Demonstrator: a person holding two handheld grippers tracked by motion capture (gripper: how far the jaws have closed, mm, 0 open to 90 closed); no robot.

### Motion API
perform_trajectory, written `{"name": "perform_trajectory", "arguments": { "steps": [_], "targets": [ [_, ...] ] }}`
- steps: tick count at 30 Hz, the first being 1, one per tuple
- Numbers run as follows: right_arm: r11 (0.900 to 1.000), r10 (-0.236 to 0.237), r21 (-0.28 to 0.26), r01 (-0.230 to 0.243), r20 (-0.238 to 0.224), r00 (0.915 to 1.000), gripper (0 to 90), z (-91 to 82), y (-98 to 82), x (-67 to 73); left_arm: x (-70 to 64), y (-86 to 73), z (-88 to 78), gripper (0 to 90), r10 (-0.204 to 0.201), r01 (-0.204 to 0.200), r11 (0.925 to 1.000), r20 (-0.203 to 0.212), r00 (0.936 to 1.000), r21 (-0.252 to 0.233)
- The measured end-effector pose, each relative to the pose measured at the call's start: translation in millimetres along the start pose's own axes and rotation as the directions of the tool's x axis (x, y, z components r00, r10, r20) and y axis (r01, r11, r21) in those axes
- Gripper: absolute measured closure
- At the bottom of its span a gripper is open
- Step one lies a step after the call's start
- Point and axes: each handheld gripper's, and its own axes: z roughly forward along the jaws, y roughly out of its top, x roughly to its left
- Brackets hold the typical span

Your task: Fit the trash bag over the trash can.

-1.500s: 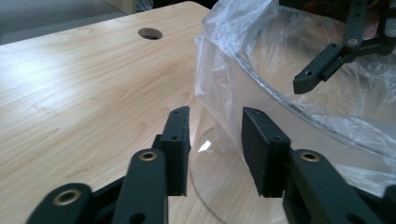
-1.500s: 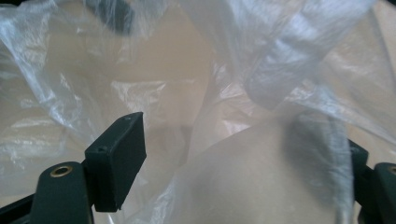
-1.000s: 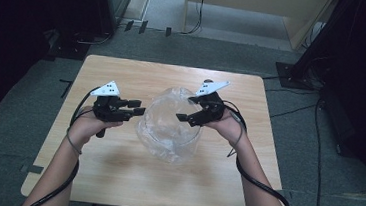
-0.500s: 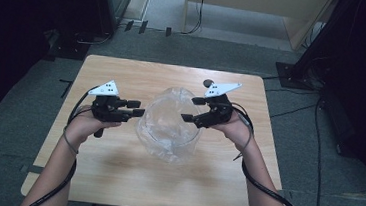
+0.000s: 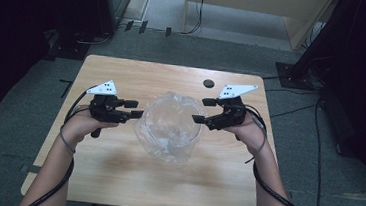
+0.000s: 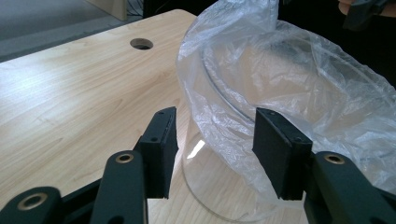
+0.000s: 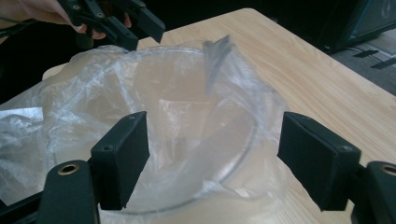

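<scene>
The left tool sits at the left side of a clear round container that stands on the counter. Its jaws have just been opening and stand apart, the pads gripping nothing; in the left gripper view the folded-over edge of the plastic bag hangs in the gap between them, just in front of the right-hand pad, though whether it brushes that pad I cannot tell. The bag lines the container and drapes over its rim, crumpled down the outside. A round hole lies in the counter beyond the container. The right tool hangs at the container's right side, jaws wide apart and holding nothing, the rim and bag just ahead of them.
</scene>
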Motion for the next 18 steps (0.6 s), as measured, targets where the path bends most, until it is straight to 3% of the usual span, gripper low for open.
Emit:
{"name": "perform_trajectory", "arguments": {
  "steps": [4, 12, 18],
  "targets": [
    [1.000, 0.021, -0.005, -0.021, 0.019, 0.9996, 25.4, -4.9, -5.7, -6.6, 0.2, -1.2, 0.8, 47.6, 0.001, -0.001, 1.0000, 0.002, 1.0000, 0.003],
    [1.000, 0.006, 0.020, -0.007, 0.022, 0.9997, 29.8, -5.8, -17.2, -14.6, 1.9, -2.2, -3.0, 44.7, 0.020, -0.020, 0.9998, -0.006, 0.9998, -0.003],
    [1.000, 0.022, 0.014, -0.022, 0.031, 0.9993, 33.0, -11.5, -21.8, -19.2, 6.4, -5.1, -8.1, 42.8, 0.011, -0.011, 0.9999, -0.028, 0.9996, -0.008]
  ]
}}
